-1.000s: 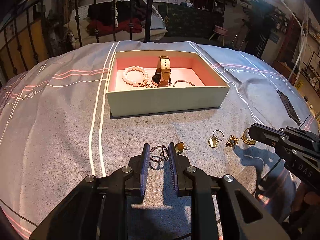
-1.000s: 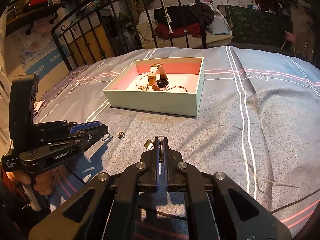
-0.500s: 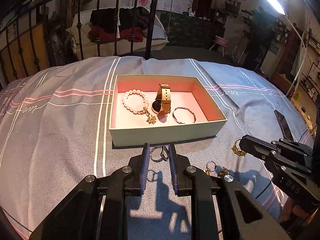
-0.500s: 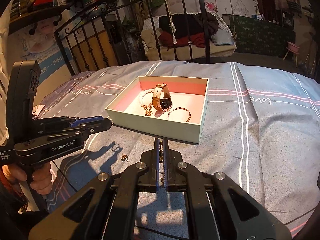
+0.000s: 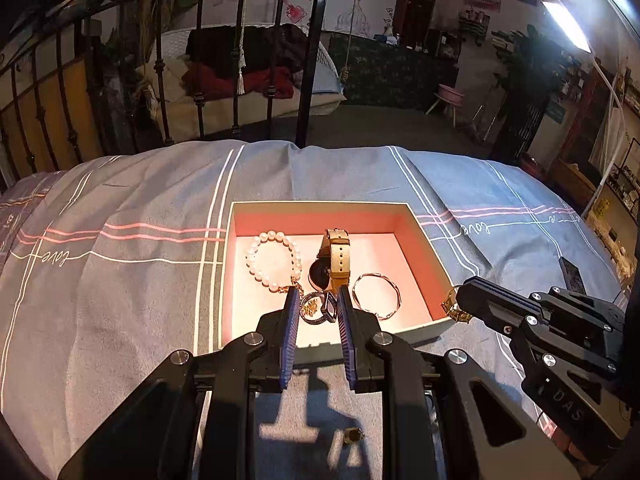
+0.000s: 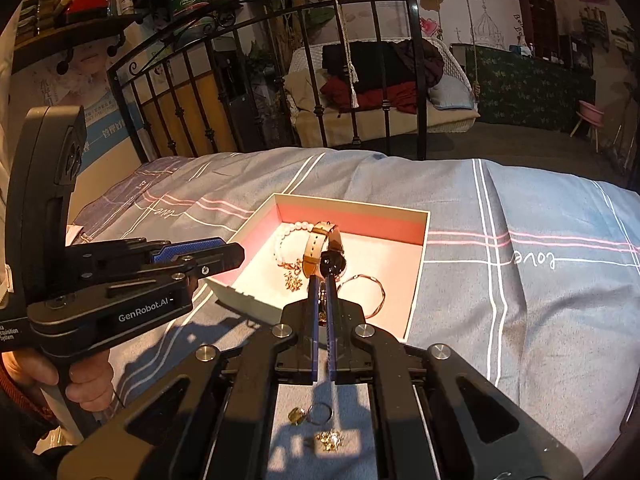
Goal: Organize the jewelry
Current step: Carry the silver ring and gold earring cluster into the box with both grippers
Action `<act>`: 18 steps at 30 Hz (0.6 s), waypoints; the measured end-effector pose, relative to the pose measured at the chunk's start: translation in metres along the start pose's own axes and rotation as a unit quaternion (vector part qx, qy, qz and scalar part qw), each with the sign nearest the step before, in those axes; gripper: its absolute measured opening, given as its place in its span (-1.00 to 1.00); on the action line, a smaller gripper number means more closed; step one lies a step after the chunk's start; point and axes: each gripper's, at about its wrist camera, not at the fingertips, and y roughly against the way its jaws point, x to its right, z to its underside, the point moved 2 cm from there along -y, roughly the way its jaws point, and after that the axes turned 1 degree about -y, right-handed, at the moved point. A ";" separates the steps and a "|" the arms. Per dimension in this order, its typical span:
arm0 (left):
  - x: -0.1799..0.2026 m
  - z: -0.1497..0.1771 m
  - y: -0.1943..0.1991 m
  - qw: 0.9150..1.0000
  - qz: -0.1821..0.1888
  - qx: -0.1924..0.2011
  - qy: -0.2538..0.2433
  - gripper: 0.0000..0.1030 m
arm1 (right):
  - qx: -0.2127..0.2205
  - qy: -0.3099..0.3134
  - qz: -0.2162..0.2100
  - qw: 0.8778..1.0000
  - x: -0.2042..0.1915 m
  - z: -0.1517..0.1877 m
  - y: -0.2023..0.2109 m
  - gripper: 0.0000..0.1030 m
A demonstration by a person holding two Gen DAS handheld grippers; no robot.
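Note:
A pale box (image 5: 320, 203) with a pink lining lies on the grey bedspread. Inside it are a pearl bracelet (image 5: 272, 260), a tan-strapped watch (image 5: 336, 256) and a thin bangle (image 5: 376, 294). My left gripper (image 5: 318, 292) is shut on linked silver rings (image 5: 318, 310) and hangs over the box's near wall. My right gripper (image 6: 322, 280) is shut on a gold ring (image 5: 454, 308), which shows only as a sliver between its own pads. It hovers at the box's near right corner. In the right wrist view my left gripper (image 6: 236, 254) reaches in from the left over the box (image 6: 352, 200).
Loose pieces lie on the bedspread before the box: a gold pendant on a ring (image 6: 312, 414), a gold flower piece (image 6: 330, 440) and a small stud (image 5: 352, 434). A dark flat object (image 5: 572, 274) lies at the right. A black iron bed rail (image 5: 312, 60) stands behind.
Both grippers have lifted off the bedspread and moved forward to the box, each still shut on its piece. The loose jewelry now lies behind and below them.

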 end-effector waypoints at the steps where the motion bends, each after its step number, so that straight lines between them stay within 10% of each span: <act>1: -0.001 -0.004 -0.005 1.000 -0.003 -0.004 0.003 -0.64 | 0.000 0.000 0.001 1.000 0.001 -0.005 -0.004 -0.93; 18: -0.010 -0.021 -0.056 0.998 -0.008 -0.056 0.026 -0.64 | -0.058 -0.006 0.026 0.998 0.014 -0.011 -0.070 -0.93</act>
